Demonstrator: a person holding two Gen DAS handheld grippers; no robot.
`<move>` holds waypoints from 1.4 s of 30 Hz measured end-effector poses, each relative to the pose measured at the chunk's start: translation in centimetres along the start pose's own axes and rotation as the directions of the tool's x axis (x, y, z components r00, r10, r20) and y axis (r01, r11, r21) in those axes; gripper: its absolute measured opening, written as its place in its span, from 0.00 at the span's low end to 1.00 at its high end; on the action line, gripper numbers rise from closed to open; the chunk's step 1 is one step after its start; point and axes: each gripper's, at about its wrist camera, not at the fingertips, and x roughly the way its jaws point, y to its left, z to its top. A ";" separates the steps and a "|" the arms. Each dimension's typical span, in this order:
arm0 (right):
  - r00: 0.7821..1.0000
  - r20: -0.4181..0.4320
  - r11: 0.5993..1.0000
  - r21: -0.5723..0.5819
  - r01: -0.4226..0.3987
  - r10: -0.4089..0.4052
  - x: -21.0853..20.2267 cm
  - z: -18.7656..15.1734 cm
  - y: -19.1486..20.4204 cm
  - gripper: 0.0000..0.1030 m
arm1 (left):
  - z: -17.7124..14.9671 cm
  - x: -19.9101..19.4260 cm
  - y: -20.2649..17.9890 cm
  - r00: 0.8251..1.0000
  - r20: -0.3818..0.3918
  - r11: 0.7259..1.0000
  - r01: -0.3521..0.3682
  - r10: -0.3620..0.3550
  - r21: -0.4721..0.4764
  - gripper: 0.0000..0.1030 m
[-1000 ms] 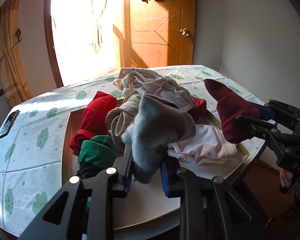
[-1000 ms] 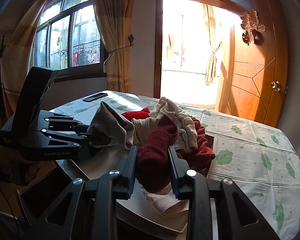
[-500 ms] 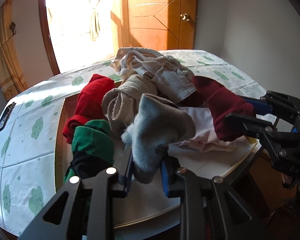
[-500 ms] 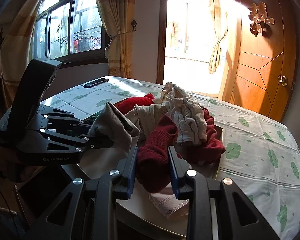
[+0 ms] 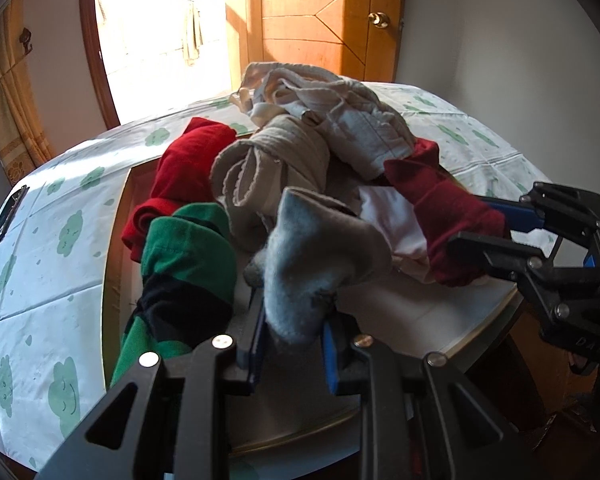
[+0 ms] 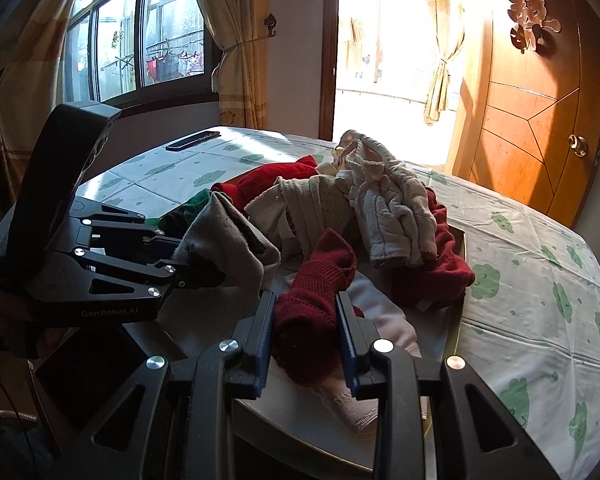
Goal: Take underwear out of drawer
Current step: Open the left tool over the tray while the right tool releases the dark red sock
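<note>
Left wrist view has the left tongs clamped on a grey knit piece, bunched up between the blue pads right over the near edge of the drawer. Right wrist view is the same story on the other side: right tongs pinched shut around a dark red knit piece, also at the near side of the drawer.

So progress-wise I'd say two pieces are gripped but neither is really out yet. Both hang over the drawer's pale bottom, and I can't tell if they're fully free of the heap. Honestly they look more like socks than underwear to me.

Plenty left inside: a cream bundle piled in the middle of the drawer with a whitish crumpled garment on top of it at the far side, a bright red garment along the drawer's left side, a green and black one at the near left corner, and a pale pink piece lying flat under the dark red one. The drawer itself seems to sit on the desk with the cloud-print cloth.

My guess: early days, most of the emptying still to do.
</note>
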 end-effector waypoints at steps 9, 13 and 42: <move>0.998 -0.063 1.000 -0.006 -0.003 0.003 1.5 -0.2 0.5 0.31 | -0.5 0.4 0.3 1.000 -0.011 1.000 -0.006 0.006 0.018 0.21; 0.996 -0.088 1.000 -0.006 -0.006 0.005 2.1 -0.6 0.7 0.32 | -0.6 0.5 0.1 1.000 -0.009 0.999 -0.017 0.018 0.029 0.27; 1.000 -0.012 1.000 0.003 0.021 -0.021 -0.4 -0.8 1.9 0.58 | -1.8 -2.1 0.3 0.997 0.069 0.999 -0.029 0.028 0.023 0.64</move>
